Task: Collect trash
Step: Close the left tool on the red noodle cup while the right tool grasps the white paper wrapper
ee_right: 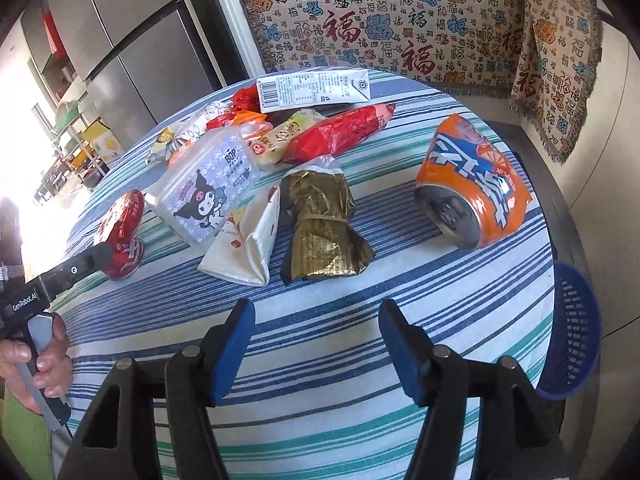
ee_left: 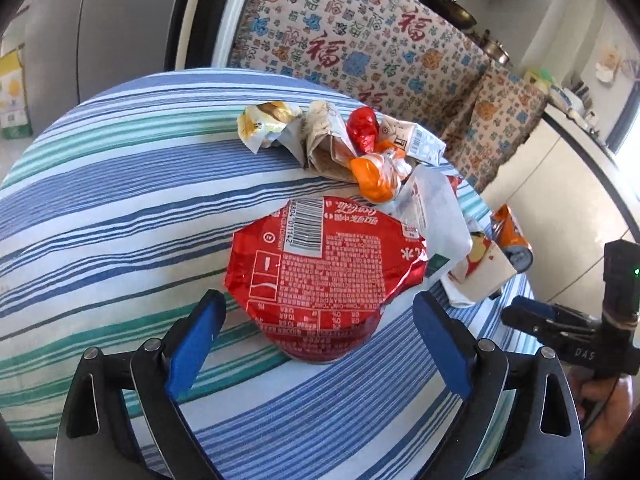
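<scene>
**Both grippers empty over a table full of wrappers**

Left gripper [ee_left: 320, 332] hangs with its jaws spread wide, nothing pinched, the blue pads flanking a crushed red cola can [ee_left: 324, 272] that sits between them but untouched. That can is squashed flat on top into a wide, creased foil face; my guess is the pads could skid off its slick, slanted metal if they close high, and kick it across the striped tablecloth [ee_left: 120, 208].

Right gripper [ee_right: 316, 344] is likewise released, jaws parted over bare cloth, nothing in them. Just beyond lies a folded gold-and-black foil wrapper [ee_right: 320, 224] bound with a band, beside a white paper pouch [ee_right: 248, 248]. Both are limp and thin, likely to fold or slip rather than lift cleanly.

Further right, a dented orange drink can [ee_right: 472, 196] lies on its side near the table edge; being round, a nudge may roll it off. The blue plastic basket [ee_right: 572, 332] sits beyond the right rim, low, so a sloppy drop could miss. At the back, a red crinkly packet [ee_right: 340, 132] and a white carton [ee_right: 316, 92] top the pile.
</scene>
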`<state>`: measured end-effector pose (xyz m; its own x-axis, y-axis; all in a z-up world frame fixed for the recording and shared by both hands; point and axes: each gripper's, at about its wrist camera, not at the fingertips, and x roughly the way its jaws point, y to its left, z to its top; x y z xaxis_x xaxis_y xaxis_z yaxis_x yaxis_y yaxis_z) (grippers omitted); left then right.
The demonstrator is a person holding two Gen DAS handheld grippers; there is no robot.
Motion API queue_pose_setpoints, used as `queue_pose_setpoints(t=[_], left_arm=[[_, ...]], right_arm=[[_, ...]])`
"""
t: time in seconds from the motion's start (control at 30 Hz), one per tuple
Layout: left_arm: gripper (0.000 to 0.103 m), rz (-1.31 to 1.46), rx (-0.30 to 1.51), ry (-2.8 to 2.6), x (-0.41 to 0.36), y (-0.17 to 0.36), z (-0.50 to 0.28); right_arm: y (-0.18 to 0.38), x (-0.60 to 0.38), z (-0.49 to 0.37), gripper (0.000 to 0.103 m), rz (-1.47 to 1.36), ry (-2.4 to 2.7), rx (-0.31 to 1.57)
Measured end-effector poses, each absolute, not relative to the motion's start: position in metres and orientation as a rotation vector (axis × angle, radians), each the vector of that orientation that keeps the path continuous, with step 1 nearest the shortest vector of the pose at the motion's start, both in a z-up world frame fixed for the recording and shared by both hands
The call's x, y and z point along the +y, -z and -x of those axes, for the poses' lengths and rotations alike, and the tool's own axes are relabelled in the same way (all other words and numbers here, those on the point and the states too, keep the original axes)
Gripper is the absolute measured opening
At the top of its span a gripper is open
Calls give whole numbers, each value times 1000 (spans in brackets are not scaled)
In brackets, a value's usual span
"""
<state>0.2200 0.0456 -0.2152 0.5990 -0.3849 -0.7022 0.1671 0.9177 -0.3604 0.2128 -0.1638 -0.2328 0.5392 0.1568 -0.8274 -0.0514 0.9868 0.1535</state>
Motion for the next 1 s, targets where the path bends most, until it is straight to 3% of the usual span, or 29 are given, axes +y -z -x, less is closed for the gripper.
queue_pose_setpoints(t=[0.13,0.17,0.2,0.23,0.27,0.47,0.57,0.6,0.67,1.0], left_arm=[[73,343,871,393,48,218,-224],[73,347,869,405,48,218,-224],[73,337,860,406,46,217,-222],[72,323,854,409,44,215,-219],[72,312,848,410,42,213,-217],[72,231,839,372,28,207,-200],[72,193,848,312,26,207,-193],[72,185,847,296,26,207,-193],[72,190,840,277,28,206,-192],[72,228,836,232,38,207,-192]], right_arm=[[235,-162,-223,66,-139,-149,1005],[237,-160,-225,58,-131,-154,1015],[239,-159,-225,25,-126,-159,1019],[240,-159,-225,8,-124,-154,1021],[241,-160,-223,2,-126,-156,1022],[238,-162,-205,1,-99,-196,1021],[232,-168,-200,9,-90,-171,989],[229,-169,-200,26,-97,-166,972],[222,-172,-206,49,-122,-155,942],[220,-151,-245,42,-90,-279,967]])
